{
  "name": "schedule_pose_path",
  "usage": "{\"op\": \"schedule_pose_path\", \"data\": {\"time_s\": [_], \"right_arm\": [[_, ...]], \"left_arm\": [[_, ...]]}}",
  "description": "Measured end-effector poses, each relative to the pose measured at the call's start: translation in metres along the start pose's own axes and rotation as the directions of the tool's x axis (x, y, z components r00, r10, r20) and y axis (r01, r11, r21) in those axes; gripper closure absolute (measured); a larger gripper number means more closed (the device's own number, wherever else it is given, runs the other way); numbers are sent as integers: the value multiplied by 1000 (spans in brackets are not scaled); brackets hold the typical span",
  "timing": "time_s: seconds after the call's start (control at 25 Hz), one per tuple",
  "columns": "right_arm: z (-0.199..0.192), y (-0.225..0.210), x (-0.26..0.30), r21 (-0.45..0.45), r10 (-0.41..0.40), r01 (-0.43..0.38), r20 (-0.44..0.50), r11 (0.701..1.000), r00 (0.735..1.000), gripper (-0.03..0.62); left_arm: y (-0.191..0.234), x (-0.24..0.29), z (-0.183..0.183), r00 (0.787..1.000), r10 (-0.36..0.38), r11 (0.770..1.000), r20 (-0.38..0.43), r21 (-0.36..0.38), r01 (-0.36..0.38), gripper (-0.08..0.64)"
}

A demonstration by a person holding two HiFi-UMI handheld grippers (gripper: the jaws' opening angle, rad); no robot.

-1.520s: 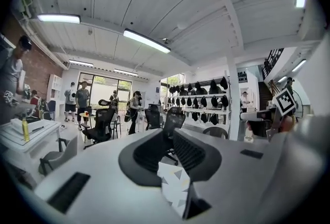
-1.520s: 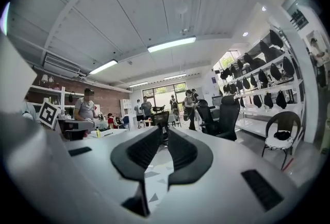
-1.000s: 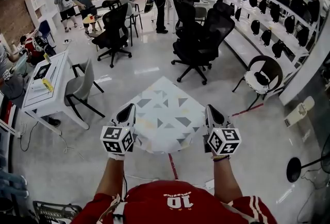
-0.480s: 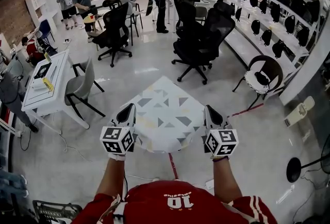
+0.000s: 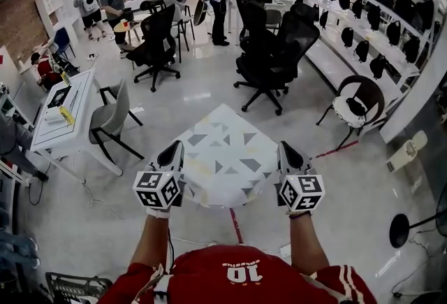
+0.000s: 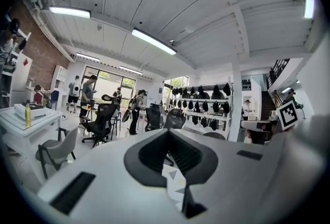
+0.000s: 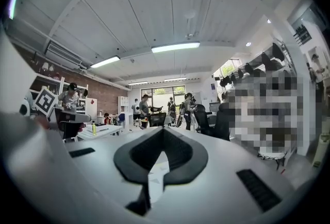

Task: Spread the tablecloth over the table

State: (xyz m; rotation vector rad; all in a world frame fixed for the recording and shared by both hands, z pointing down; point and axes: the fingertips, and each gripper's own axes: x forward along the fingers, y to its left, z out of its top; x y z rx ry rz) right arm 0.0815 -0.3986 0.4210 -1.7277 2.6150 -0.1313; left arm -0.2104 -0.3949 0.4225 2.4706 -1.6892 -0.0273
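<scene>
The tablecloth, white with grey triangles, stretches out flat in front of me between the two grippers. My left gripper is shut on its near left edge, and my right gripper is shut on its near right edge. Both point level, away from me. In the left gripper view a strip of patterned cloth shows between the closed jaws of the left gripper. The right gripper view shows the same cloth pinched in the right gripper. Whatever lies under the cloth is hidden.
A white desk and a grey chair stand to the left. Black office chairs crowd the floor beyond the cloth. A round chair and shelves of black gear line the right. Several people stand at the back.
Both grippers and the cloth stay where they were. Only a person at the far left edge has shifted.
</scene>
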Motion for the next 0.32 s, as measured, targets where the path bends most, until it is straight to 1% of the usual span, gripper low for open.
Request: {"op": "schedule_pose_path", "data": {"time_s": [0.32], "right_arm": [[1,1,3,-17,4,-4,-7,1000,1000,578]], "left_arm": [[0,2,2,1000,-9,1000,1,-6,9,551]]}}
